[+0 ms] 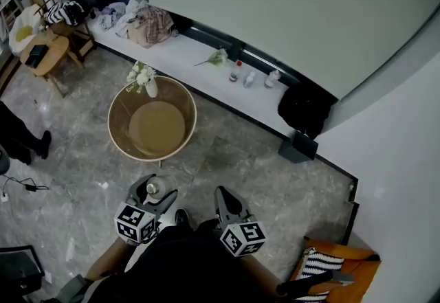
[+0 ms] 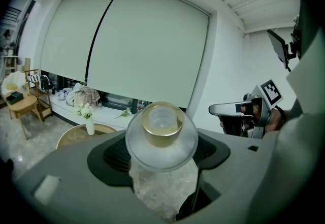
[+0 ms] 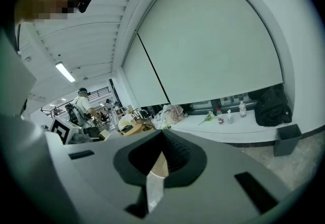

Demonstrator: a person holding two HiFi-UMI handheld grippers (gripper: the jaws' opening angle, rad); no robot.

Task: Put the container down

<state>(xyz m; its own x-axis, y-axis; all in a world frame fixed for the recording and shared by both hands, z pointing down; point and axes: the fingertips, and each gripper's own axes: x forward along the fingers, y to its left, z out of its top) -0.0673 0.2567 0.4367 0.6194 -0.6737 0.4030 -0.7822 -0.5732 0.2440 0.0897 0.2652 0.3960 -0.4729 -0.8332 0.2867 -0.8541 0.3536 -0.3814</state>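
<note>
Short of table rim (image 1: 115,131), left tool (image 1: 155,188) grips container (image 2: 161,131) (over floor (image 1: 227,157)).

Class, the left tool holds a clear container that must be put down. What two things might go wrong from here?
1. The container has a rounded, smooth-looking body and is held between the jaws of the left tool, well above the floor; it may slip and drop.
2. If the round table is the target, its raised rim or the vase of white flowers at its far edge could be clipped or knocked over.
</note>
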